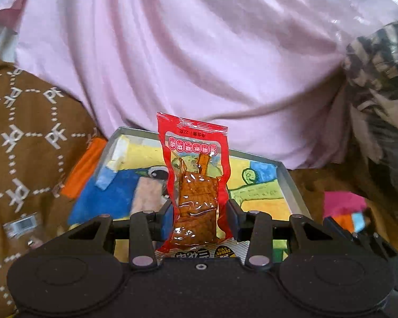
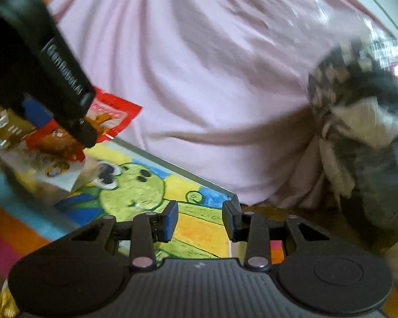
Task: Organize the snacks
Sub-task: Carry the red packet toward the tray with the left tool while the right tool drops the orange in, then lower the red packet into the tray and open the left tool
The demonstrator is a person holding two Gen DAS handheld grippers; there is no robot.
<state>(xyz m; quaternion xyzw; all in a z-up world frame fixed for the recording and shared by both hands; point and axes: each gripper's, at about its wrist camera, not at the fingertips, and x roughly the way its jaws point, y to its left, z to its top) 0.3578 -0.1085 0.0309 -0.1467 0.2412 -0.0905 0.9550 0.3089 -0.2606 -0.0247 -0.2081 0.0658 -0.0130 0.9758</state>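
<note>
A red snack packet (image 1: 196,159) with brown pieces showing through its clear window stands upright between the fingers of my left gripper (image 1: 201,206), which is shut on its lower half. A white printed piece (image 1: 199,251) lies right under the packet; I cannot tell whether it belongs to it. The packet hangs over a metal-rimmed tray (image 1: 286,180) with a bright cartoon picture on its floor. In the right wrist view the left gripper (image 2: 85,132) and its red packet (image 2: 114,116) are at the upper left, above the tray (image 2: 172,165). My right gripper (image 2: 200,220) is open over the tray's near corner, with nothing between its fingers.
A large pink cloth (image 1: 185,53) rises just behind the tray. Brown patterned fabric (image 1: 26,132) lies to the left. A houndstooth bundle under clear plastic (image 1: 379,61) sits at the right. Orange (image 1: 82,169) and pink (image 1: 342,204) patches flank the tray.
</note>
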